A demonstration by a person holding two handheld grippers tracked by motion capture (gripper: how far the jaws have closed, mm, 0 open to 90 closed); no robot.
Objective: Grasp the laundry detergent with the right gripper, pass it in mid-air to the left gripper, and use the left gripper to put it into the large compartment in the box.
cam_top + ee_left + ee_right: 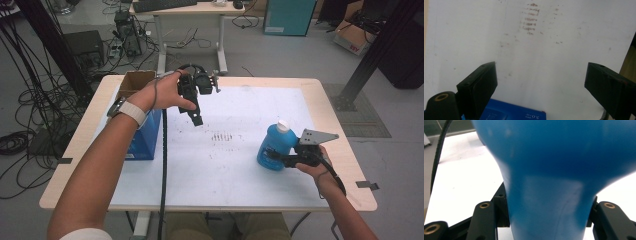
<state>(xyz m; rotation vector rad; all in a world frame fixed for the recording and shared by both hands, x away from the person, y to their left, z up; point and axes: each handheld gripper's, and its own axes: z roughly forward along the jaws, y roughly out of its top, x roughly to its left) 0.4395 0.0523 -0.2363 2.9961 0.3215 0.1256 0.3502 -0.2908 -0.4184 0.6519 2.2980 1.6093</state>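
In the high view, the right tool (274, 155) pinches a blue bottle (272, 145) standing at the right of the white counter (240, 170), while the left tool (196, 118) hangs above the counter's far left. The left gripper view shows its jaws spread over bare counter, a blue box (511, 113) below. In the right gripper view, the jaws press both sides of the bottle's narrow waist.

Gripping a blue bottle (273, 146) at four o'clock with the right gripper (274, 155); left gripper (196, 119) raised at eleven.
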